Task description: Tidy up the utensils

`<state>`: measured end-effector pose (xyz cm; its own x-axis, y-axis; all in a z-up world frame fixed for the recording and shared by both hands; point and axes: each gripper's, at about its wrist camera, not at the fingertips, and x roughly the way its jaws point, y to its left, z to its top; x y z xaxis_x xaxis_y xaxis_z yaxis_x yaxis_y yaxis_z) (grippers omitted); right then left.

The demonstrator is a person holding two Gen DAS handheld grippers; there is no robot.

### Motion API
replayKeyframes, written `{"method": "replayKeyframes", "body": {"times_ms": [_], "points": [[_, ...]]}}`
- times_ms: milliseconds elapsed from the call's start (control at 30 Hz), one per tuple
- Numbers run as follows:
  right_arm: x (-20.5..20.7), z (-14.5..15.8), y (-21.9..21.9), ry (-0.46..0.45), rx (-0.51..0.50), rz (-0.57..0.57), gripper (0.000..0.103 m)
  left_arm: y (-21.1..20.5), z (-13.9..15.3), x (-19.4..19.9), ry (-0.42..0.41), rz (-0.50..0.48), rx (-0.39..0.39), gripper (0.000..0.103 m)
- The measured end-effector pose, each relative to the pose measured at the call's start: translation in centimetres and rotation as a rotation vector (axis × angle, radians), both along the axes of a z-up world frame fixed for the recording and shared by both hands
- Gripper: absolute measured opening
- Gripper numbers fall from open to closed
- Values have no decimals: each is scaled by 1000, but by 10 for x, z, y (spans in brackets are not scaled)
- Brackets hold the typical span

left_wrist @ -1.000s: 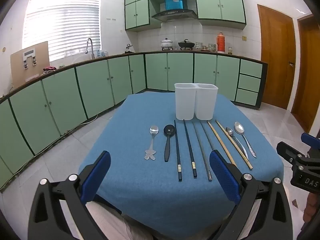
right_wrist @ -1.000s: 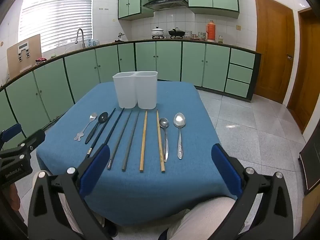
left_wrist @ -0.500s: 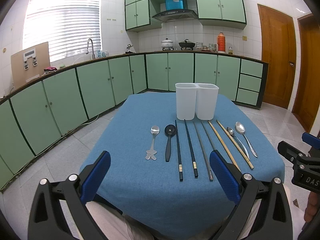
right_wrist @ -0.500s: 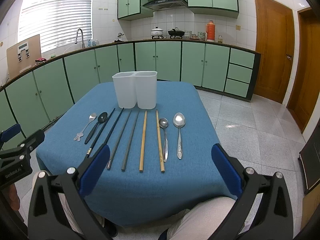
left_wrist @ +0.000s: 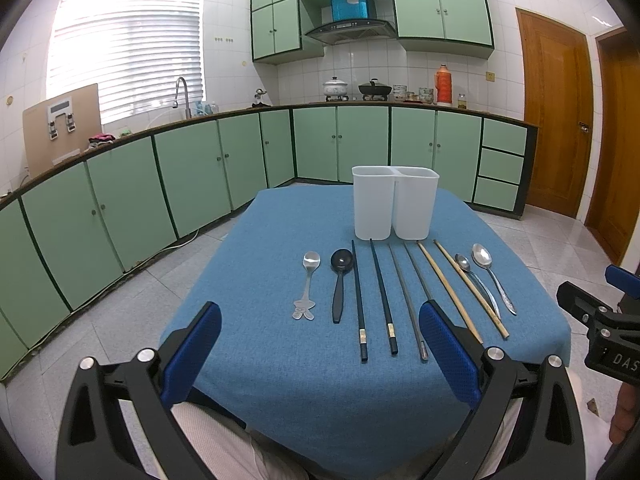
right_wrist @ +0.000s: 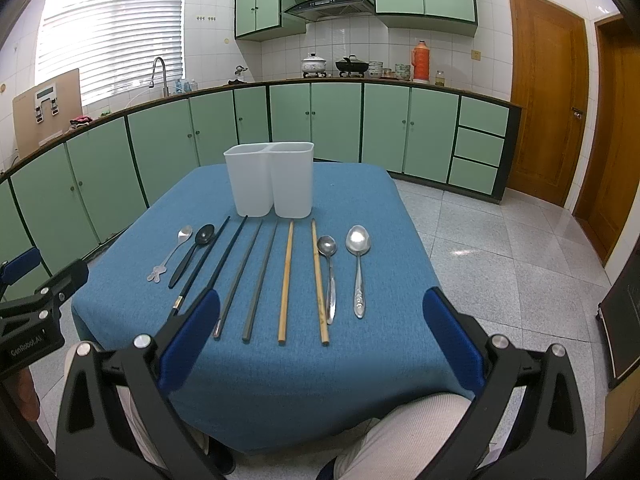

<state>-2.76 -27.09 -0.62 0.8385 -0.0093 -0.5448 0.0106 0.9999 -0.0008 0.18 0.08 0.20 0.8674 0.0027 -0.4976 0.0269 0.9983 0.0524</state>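
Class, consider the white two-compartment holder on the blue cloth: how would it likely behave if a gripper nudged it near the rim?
The white holder looks like thin plastic and empty, so probably light. Being tall with a tapering base, it may tip rather than slide, especially on the blue cloth.

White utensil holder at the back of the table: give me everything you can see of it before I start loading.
The white utensil holder looks like translucent plastic, with two tapered compartments joined side by side under one rim. It stands upright on the blue tablecloth, at the far middle, just beyond the tips of the laid-out chopsticks and spoons. Nothing sticks out above its rim and nothing seems to touch it. Both grippers are open and well short of it.
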Motion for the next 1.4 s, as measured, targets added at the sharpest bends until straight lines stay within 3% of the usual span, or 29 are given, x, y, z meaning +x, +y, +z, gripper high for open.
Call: {"method": "replayKeyframes", "body": {"times_ms": [1400], "points": [[2,2,4,0,-2,-1,98,-1,-1,0,-1,0,1,97]]}}
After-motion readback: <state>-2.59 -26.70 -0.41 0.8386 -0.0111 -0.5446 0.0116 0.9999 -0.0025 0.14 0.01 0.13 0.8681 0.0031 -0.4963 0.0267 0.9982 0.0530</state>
